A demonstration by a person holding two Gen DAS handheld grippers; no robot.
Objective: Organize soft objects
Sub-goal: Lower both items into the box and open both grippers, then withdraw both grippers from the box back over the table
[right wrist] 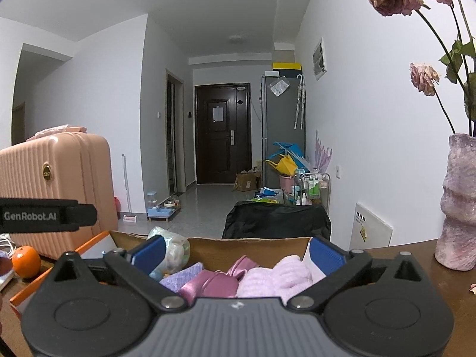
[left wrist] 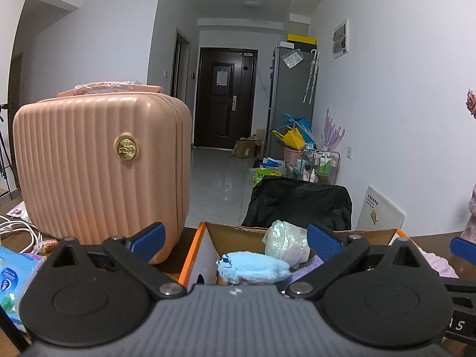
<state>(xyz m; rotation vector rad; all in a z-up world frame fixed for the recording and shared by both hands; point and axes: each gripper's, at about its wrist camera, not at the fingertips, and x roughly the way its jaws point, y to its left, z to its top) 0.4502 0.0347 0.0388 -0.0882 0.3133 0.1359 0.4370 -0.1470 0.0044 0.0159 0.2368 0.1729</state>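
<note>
An open cardboard box (left wrist: 238,233) with orange sides stands on the wooden table and holds soft things. In the left wrist view a fluffy light-blue plush (left wrist: 255,267) and a white plastic-wrapped bundle (left wrist: 282,242) lie in it. My left gripper (left wrist: 236,242) is open and empty above the box. In the right wrist view the box (right wrist: 253,248) holds a pale pink fluffy cloth (right wrist: 276,279), a shiny mauve satin item (right wrist: 217,282), a lilac cloth (right wrist: 181,278) and the wrapped bundle (right wrist: 174,250). My right gripper (right wrist: 238,255) is open and empty over them.
A pink ribbed suitcase (left wrist: 101,166) stands left of the box. An orange (right wrist: 26,261) lies beside it. A blue tissue pack (left wrist: 15,276) and white cables (left wrist: 20,232) lie at the left. A mauve vase (right wrist: 459,205) with dried roses stands at the right. A black chair back (right wrist: 276,220) is behind the table.
</note>
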